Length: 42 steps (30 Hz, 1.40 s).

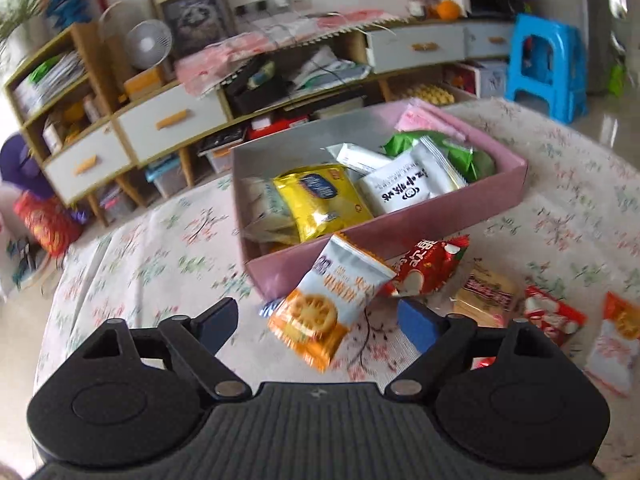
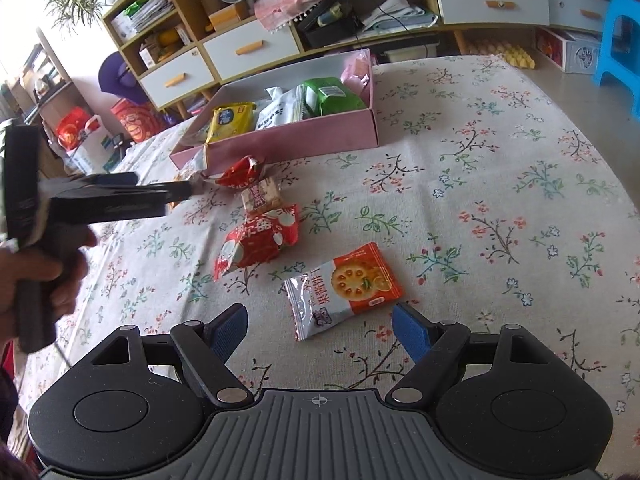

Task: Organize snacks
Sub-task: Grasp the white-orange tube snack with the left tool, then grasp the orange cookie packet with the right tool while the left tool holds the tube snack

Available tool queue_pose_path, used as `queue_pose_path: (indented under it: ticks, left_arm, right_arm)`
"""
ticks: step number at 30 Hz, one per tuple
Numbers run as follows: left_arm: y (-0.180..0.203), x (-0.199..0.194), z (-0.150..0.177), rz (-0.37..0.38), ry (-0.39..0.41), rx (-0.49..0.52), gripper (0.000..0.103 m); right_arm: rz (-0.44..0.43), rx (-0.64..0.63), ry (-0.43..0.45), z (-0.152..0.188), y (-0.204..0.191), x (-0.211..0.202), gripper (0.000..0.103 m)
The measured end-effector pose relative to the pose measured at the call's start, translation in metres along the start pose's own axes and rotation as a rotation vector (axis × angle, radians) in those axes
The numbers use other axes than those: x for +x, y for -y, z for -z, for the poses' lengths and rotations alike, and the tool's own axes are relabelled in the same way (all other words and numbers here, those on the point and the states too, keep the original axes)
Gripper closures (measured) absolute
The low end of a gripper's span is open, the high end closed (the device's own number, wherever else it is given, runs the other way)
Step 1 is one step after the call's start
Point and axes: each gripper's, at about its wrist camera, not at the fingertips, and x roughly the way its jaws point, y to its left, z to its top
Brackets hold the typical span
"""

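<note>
An orange and white biscuit packet (image 1: pixel 324 304) leans tilted against the front wall of the pink box (image 1: pixel 400 224). My left gripper (image 1: pixel 318 324) is open around the packet's lower end, and neither pad touches it. The box holds a yellow packet (image 1: pixel 320 200), a white one (image 1: pixel 408 188) and a green one (image 1: pixel 440 152). In the right wrist view, my right gripper (image 2: pixel 320 330) is open just behind a second orange biscuit packet (image 2: pixel 344 292) lying flat on the tablecloth. That view also shows the left gripper (image 2: pixel 188 190) from the side, held in a hand and reaching to the pink box (image 2: pixel 300 140).
Loose on the floral tablecloth (image 2: pixel 500 160) are a big red packet (image 2: pixel 260 240), a cracker packet (image 2: pixel 262 196) and a smaller red packet (image 2: pixel 240 172). Behind the table stand a drawer cabinet (image 2: pixel 248 48) and a blue stool (image 2: pixel 620 40).
</note>
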Motion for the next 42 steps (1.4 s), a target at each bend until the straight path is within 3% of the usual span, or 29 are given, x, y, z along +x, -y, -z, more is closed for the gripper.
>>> queue_pose_path:
  ticks: [2, 3, 4, 7, 9, 13, 19, 26, 36, 42]
  left_arm:
    - [0.006, 0.008, 0.0, -0.025, -0.013, 0.049, 0.035]
    - [0.006, 0.012, 0.0, -0.039, -0.034, 0.051, 0.058]
    - [0.003, 0.015, 0.0, -0.044, -0.064, 0.029, 0.066]
    - [-0.014, 0.005, 0.005, 0.01, -0.075, -0.102, 0.087]
    - [-0.025, -0.009, 0.009, 0.02, -0.064, -0.177, 0.093]
    - [-0.046, -0.04, 0.024, 0.09, -0.059, -0.347, 0.093]
    - [-0.046, -0.079, 0.05, 0.171, -0.056, -0.458, 0.093]
    - [-0.043, -0.088, 0.061, 0.208, -0.056, -0.482, 0.093]
    - [-0.041, -0.092, 0.077, 0.218, -0.069, -0.506, 0.093]
    - [-0.042, -0.094, 0.081, 0.209, -0.073, -0.514, 0.093]
  right_arm:
    - [0.003, 0.003, -0.001, 0.0, 0.001, 0.001, 0.022]
    - [0.007, 0.003, -0.001, 0.0, 0.002, 0.001, 0.022]
    - [0.011, 0.005, -0.001, 0.0, 0.003, 0.001, 0.022]
    - [0.015, 0.018, 0.003, 0.0, 0.008, 0.0, 0.022]
    - [0.006, 0.034, 0.009, -0.001, 0.012, -0.001, 0.022]
    - [-0.004, 0.044, 0.023, -0.002, 0.013, -0.003, 0.022]
    - [-0.031, 0.057, 0.041, -0.001, 0.01, -0.001, 0.022]
    - [-0.043, -0.008, 0.048, -0.004, -0.01, 0.007, 0.022]
    - [-0.017, 0.041, -0.047, 0.001, -0.002, 0.025, 0.021]
    - [-0.053, 0.107, -0.001, -0.018, 0.004, 0.042, 0.02]
